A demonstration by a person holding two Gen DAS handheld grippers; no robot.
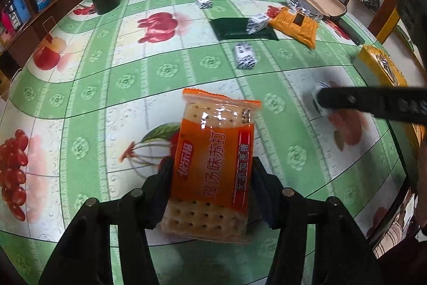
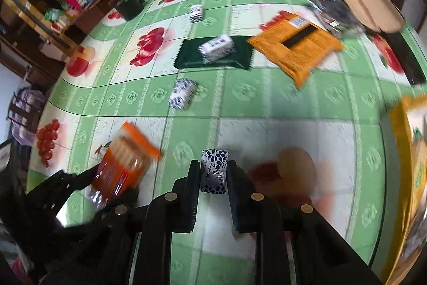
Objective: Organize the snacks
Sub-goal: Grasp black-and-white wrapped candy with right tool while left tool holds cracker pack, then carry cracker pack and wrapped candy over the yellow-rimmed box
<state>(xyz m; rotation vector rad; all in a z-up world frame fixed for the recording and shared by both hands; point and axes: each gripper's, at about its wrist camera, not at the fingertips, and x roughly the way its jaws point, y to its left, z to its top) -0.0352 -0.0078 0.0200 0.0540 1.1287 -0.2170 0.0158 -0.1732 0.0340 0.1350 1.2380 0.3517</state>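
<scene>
left gripper (image 1: 212, 178): clamped on the cracker pack (image 1: 213, 164) across its 2 long edges, about mid-length; pack is lifted off the table (image 1: 106, 87), top seal pointing away.
right gripper (image 2: 213, 175): just right of the cracker pack, jaws pressed onto a small blue-white wrapped snack (image 2: 214, 170), gripped on its 2 long sides; view is blurred, cannot tell if it is lifted or on the cloth.
cracker pack handling: judged light, thin slippery film, stiff but brittle crackers inside; squeeze gently on the edges, not the faces, or they crack.
small snack handling: judged light, blocky, slick wrapper; side grip at mid-length looks right, may twist if taken near an end.
yellow bag (image 2: 408, 178): right of the cracker pack at the table edge, open top, likely the drop spot, only a guess.
loose wrapped snack (image 1: 244, 55): beyond the cracker pack, alone on the cloth.
green pouch (image 1: 237, 30): farther beyond, flat, 1 wrapped snack (image 1: 257, 23) resting on its right end.
orange packet (image 1: 296, 24): just right of the green pouch, flat, soft.
far wrapped snack (image 1: 204, 1): farthest beyond the cracker pack, alone.
progress: judged early, 3 small snacks plus flat packs not yet sorted.
</scene>
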